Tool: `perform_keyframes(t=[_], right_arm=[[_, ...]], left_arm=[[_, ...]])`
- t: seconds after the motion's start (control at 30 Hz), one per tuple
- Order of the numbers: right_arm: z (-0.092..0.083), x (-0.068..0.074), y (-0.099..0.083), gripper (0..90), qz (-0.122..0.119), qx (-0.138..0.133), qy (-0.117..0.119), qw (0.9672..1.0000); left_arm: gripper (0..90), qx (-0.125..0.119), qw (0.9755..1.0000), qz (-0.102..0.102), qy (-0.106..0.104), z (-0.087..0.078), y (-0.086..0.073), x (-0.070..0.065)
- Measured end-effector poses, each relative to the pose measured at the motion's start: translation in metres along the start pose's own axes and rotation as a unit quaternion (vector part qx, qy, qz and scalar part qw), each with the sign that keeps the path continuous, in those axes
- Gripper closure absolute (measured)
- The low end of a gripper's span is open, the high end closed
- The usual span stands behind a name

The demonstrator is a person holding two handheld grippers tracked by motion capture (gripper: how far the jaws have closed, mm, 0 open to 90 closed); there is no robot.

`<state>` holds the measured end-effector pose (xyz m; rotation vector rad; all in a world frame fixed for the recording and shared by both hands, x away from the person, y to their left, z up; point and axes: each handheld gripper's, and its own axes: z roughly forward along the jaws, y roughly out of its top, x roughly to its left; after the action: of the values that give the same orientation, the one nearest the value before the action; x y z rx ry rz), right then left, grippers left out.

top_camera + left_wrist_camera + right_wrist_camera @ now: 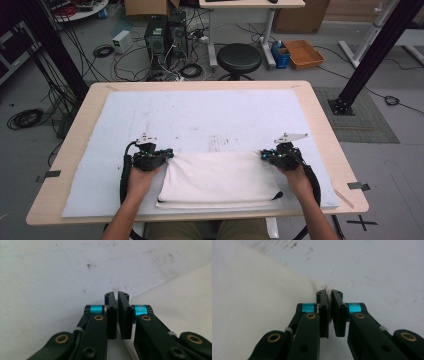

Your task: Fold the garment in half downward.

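A folded white cloth [220, 177] lies on the white mat [200, 115] near the table's front edge. My left gripper [169, 154] sits at the cloth's far left corner, my right gripper [263, 155] at its far right corner. In the left gripper view the jaws [117, 293] stand closed to a thin slit, and the cloth's [180, 302] edge runs in under their tips. In the right gripper view the jaws [329, 292] are closed too, with a small pucker of cloth [249, 302] bunched at their tips. A hand holds each gripper.
The mat covers most of the wooden table [320, 115] and is stained in the middle. Beyond the far edge stand a black stool [239, 57], computer towers [165, 32] with loose cables, and a cardboard tray [303, 52]. A black frame post [372, 55] rises at the right.
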<state>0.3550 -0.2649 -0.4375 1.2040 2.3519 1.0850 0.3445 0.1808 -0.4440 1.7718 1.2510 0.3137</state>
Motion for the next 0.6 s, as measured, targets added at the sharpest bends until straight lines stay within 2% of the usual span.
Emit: perform_keyframes(t=[0.13, 0.23, 0.3, 0.37, 0.4, 0.43, 0.5, 0.6], right_arm=[[-0.003, -0.01, 0.009, 85.7, 0.006, -0.022, -0.038, 0.999], [0.001, -0.018, 0.019, 85.7, 0.017, -0.032, -0.053, 0.9979], [0.005, -0.02, 0.025, 85.5, 0.013, -0.031, -0.068, 0.9971], [0.011, -0.021, 0.028, 83.3, 0.018, -0.029, -0.078, 0.9964], [0.013, -0.021, 0.028, 77.5, 0.017, -0.026, -0.082, 0.9961], [0.013, -0.02, 0.027, 67.3, 0.025, -0.025, -0.085, 0.9957], [0.009, -0.019, 0.023, 56.8, 0.028, -0.033, -0.084, 0.9956], [-0.005, -0.013, 0.014, 55.6, 0.021, -0.044, -0.068, 0.9965]], left_arm=[[86.2, -0.039, 0.9989, -0.024, 0.004, 0.004, 0.01, 0.001], [86.1, -0.047, 0.9985, -0.026, 0.014, 0.013, 0.017, 0.001], [84.9, -0.051, 0.9979, -0.033, 0.022, 0.02, 0.019, 0.001], [72.4, -0.046, 0.9973, -0.052, 0.025, 0.021, 0.018, 0.003], [67.1, -0.045, 0.9971, -0.057, 0.023, 0.018, 0.017, 0.003], [63.8, -0.044, 0.9976, -0.05, 0.02, 0.014, 0.016, 0.002], [63.0, -0.044, 0.9984, -0.034, 0.015, 0.003, 0.012, -0.001], [63.0, -0.016, 0.9998, -0.009, 0.002, -0.011, -0.001, -0.009]])
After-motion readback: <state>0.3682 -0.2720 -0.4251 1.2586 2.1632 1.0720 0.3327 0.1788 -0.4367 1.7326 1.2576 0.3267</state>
